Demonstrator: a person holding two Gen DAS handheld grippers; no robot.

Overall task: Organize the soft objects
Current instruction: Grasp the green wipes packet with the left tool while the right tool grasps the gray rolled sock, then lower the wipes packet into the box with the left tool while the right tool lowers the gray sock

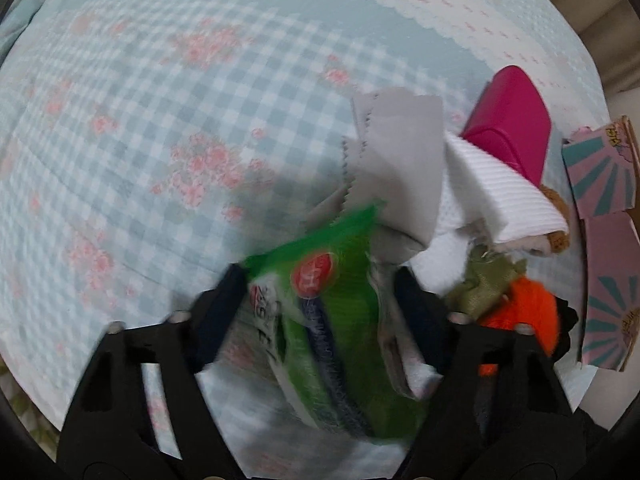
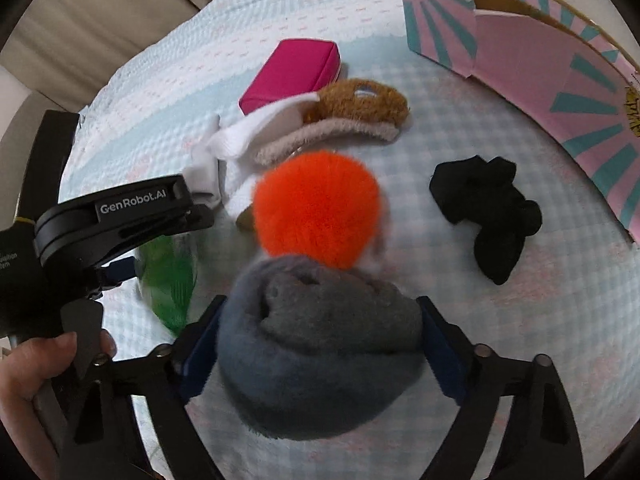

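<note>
Checked bedspread (image 1: 160,128), claws (image 2: 320,336) astride grey roll (image 2: 320,360)

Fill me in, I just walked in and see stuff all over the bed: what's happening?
A person is sorting soft things on a checked bedspread, a gripper in each hand. The left gripper has a green packet between its jaws; the right gripper straddles a rolled grey towel. An orange pompom, black cloth and pink box lie nearby.
</note>
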